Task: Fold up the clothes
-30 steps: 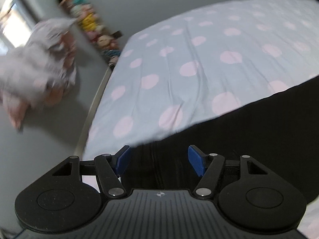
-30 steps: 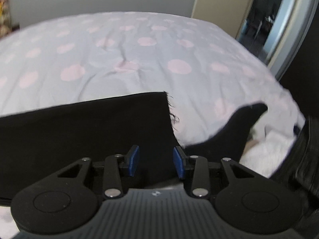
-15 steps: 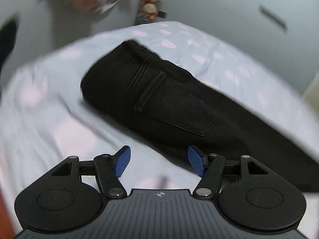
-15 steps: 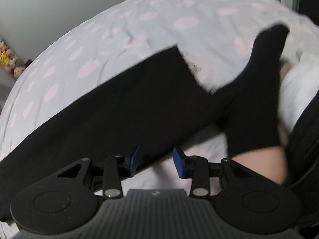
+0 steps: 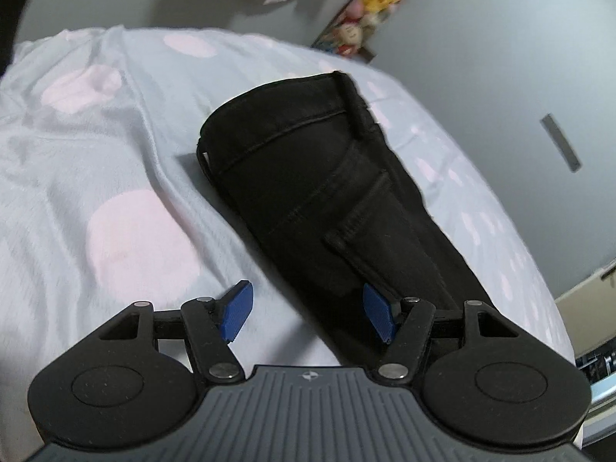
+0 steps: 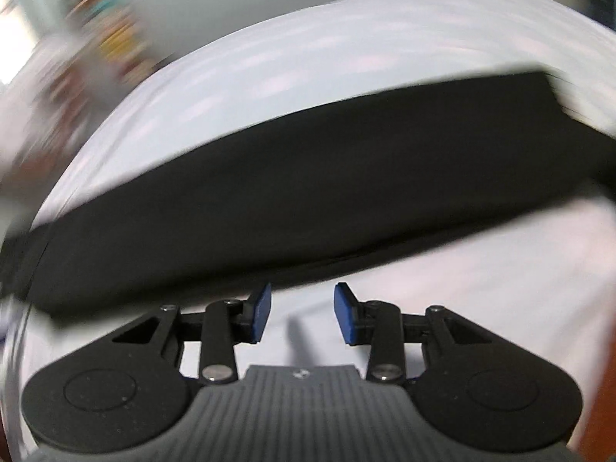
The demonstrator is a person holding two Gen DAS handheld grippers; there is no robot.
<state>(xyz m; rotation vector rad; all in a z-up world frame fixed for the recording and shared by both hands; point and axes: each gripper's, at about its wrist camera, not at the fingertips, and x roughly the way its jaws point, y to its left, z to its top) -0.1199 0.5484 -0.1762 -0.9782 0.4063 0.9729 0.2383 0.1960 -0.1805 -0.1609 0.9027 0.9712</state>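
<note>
I see the black jeans [image 5: 331, 192] lying flat along the bed [image 5: 96, 154], legs stacked, waistband at the far end in the left view. My left gripper [image 5: 308, 313] hovers near the seat with fingers spread, empty; my right gripper [image 6: 302, 313] hangs just short of the leg, spread too, though that view is blurred. I'd pinch both layers squarely at each end before folding lengthwise.

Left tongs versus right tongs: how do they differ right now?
The left tongs gape wider than the right tongs. One left pad overlaps the black jeans, near the back pocket; the right tongs sit just short of the jeans' long edge, over the dotted bedsheet. Both are open and hold nothing.
</note>
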